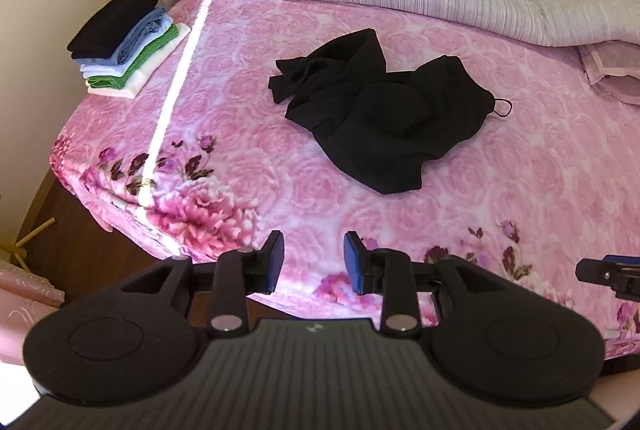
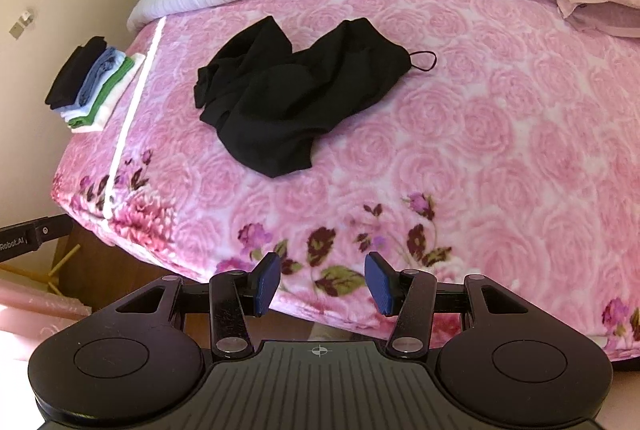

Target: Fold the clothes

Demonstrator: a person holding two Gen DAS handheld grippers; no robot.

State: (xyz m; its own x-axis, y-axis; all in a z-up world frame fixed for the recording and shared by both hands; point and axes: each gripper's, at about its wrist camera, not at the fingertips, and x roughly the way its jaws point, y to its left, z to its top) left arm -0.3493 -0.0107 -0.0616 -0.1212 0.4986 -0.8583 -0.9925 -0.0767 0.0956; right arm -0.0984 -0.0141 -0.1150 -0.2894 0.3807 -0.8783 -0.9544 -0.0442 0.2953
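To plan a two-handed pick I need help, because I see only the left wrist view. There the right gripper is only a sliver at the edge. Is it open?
Observer: Yes. The right gripper is open, with nothing between its blue pads.
Operator: Is it already near the cloth?
Observer: No. It points at the flowered near border of the pink floral blanket, clearly apart from the crumpled black garment.

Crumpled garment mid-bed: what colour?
Plain black garment, with a thin black loop at one end; clearest in the left wrist view.
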